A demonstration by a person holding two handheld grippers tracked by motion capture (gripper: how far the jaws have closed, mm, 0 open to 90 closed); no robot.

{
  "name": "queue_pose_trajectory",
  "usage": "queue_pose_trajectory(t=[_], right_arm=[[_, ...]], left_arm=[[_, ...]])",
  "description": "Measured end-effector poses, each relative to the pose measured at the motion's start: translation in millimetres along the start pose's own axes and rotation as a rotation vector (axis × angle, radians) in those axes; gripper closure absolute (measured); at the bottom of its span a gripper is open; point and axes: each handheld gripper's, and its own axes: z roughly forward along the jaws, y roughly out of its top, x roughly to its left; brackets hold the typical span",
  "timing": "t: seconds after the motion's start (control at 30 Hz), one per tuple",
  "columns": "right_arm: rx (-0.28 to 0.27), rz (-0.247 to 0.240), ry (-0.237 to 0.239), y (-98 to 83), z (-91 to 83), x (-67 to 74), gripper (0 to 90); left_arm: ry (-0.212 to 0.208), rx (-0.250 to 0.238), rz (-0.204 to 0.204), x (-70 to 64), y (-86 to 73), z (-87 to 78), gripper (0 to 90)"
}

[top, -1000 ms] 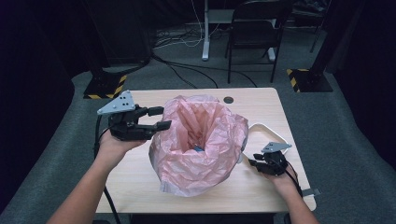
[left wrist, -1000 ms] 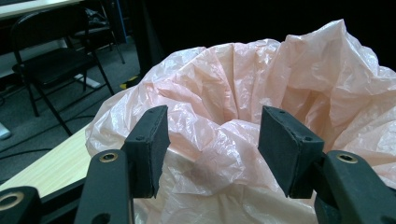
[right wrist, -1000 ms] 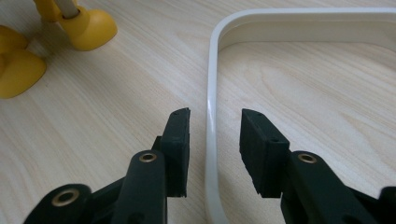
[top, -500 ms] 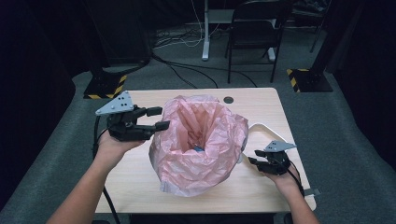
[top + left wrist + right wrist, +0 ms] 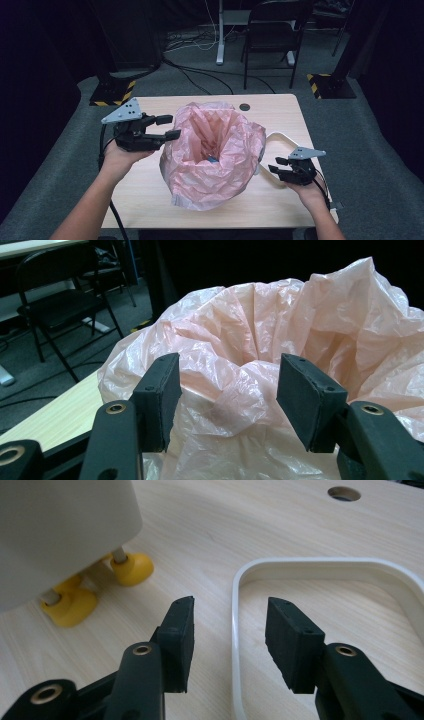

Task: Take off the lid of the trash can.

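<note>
1. On the wooden bench (image 5: pixel 150 200) stands a container lined with a pink plastic bag (image 5: pixel 212 150); the bag spills over its rim and hangs crumpled down the outside.
2. Deep in the bag's opening a small dark-blue patch (image 5: pixel 212 160) shows; what it is cannot be told.
3. From the right gripper view, the container's pale grey wall (image 5: pixel 60 535) rests on short feet with yellow caps (image 5: pixel 131 569), which sit on the bench.
4. Left claw (image 5: pixel 169 127): jaws spread, level with the bag's upper edge and just beside it. In the left gripper view a fold of the bag lies between the pads (image 5: pixel 160 395), which do not press on it.
5. Right claw (image 5: pixel 275 165): its jaws have just been opening and now stand spread with nothing pinched. They hang above the rim of a white, rounded frame (image 5: pixel 272 137) lying flat on the bench beside the container.
6. A round hole (image 5: pixel 244 106) pierces the bench's far edge.
</note>
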Motion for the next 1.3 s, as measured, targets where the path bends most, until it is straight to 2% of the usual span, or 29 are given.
queue_pose_trajectory(t=[0.23, 0.53, 0.73, 1.0, 1.3], right_arm=[[-0.020, 0.010, -0.004, 12.8, -12.8, -0.7, 54.1], [-0.004, -0.043, 0.021, 31.1, -31.0, 9.0, 53.4], [-0.032, -0.038, 0.047, 44.5, -44.3, 12.6, 52.6], [-0.057, -0.083, 0.052, 60.2, -58.4, 22.4, 53.0], [-0.081, -0.111, 0.077, 86.4, -76.9, 30.2, 52.4]], left_arm=[[0.002, 0.003, 0.004, -1.0, 0.9, -1.9, 42.3], [0.012, 0.005, -0.001, -0.2, 0.9, -6.2, 42.2], [0.013, 0.003, 0.002, -0.6, 0.8, -7.7, 42.2], [0.017, 0.002, 0.003, -1.4, 0.5, -10.3, 42.2], [0.018, 0.003, -0.001, -2.1, -0.2, -11.5, 42.2]])
